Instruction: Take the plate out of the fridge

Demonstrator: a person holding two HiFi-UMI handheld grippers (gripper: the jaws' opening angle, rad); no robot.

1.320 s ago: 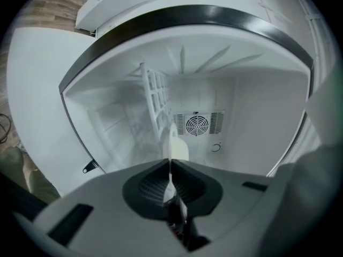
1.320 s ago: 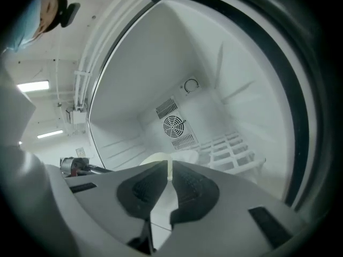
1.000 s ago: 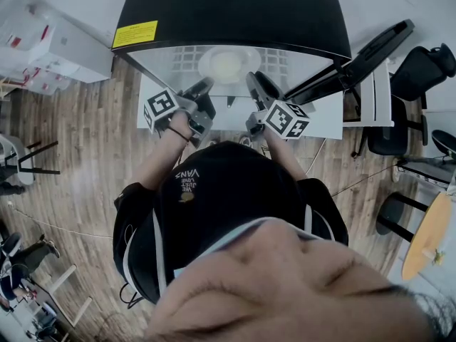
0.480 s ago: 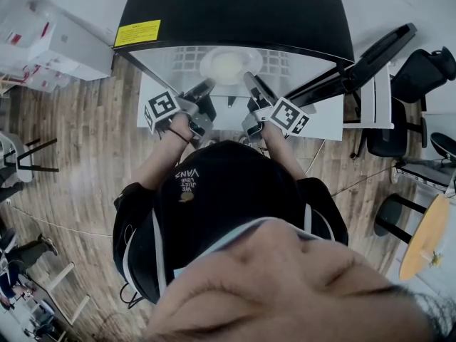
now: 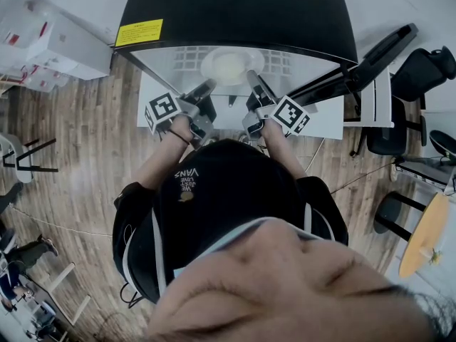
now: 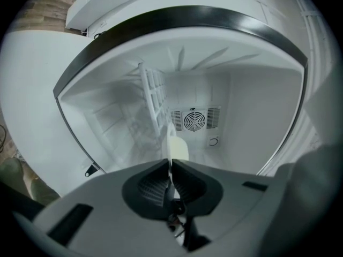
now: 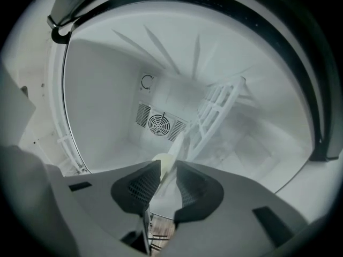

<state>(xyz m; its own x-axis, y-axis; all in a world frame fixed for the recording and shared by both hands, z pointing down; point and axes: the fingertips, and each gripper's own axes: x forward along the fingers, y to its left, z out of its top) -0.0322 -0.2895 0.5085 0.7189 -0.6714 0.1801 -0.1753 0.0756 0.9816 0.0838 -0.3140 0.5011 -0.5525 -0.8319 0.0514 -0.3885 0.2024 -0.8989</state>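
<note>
1. Plate (image 5: 229, 65) is lying flat on the shelf (image 5: 187, 58) inside the fridge (image 5: 235, 9), straight ahead of both my grippers, its near rim facing me.
2. My left gripper (image 6: 170, 164) is clamping that rim on its left side, jaws nearly together on it.
3. My right gripper (image 7: 168, 166) is reaching the rim's right side. Its jaws have just been closing and the rim is sitting between them, but a gap is showing beside one pad, so I am judging no grip there.
4. Both hands are standing equally near. The pull, as I am judging it, is running level and straight back toward me once the right pads are pressing.
</note>
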